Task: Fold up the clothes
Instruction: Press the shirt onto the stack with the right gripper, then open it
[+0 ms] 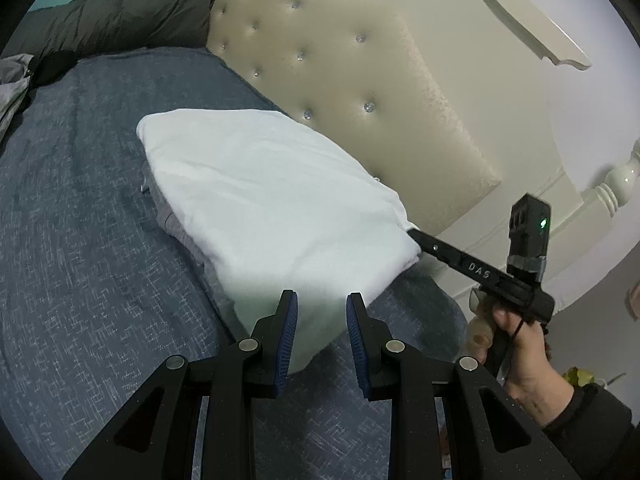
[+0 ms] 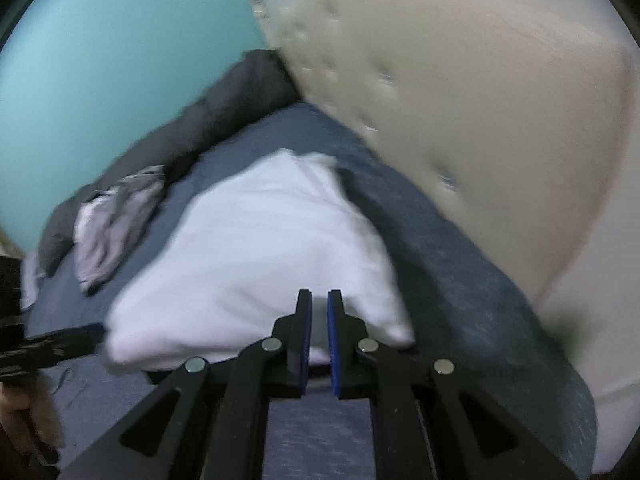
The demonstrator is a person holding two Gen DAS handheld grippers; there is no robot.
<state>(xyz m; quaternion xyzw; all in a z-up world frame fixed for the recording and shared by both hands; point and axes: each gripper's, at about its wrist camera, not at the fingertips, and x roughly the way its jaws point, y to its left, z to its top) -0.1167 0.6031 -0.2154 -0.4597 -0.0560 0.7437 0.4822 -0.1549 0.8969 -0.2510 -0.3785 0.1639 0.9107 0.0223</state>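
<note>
A folded white garment (image 1: 260, 192) (image 2: 260, 248) lies on the blue bed cover (image 1: 80, 200), its near edge lifted. A grey folded piece (image 1: 172, 224) shows under its left side. My left gripper (image 1: 322, 308) has the garment's near corner between its blue pads, closed on a thick fold. In the right wrist view the left gripper (image 2: 100, 328) meets the cloth's left corner. My right gripper (image 2: 319, 304) is almost fully closed with white cloth in the slit. From the left wrist view, the right gripper (image 1: 414, 236) pinches the garment's right corner, held by a hand (image 1: 520, 344).
A cream tufted headboard (image 1: 360, 80) (image 2: 460, 120) runs close along the right of the garment. A dark duvet (image 1: 120, 12) (image 2: 224, 108) is bunched at the far end, with a crumpled grey garment (image 2: 116, 220) beside it. The right wrist view is blurred.
</note>
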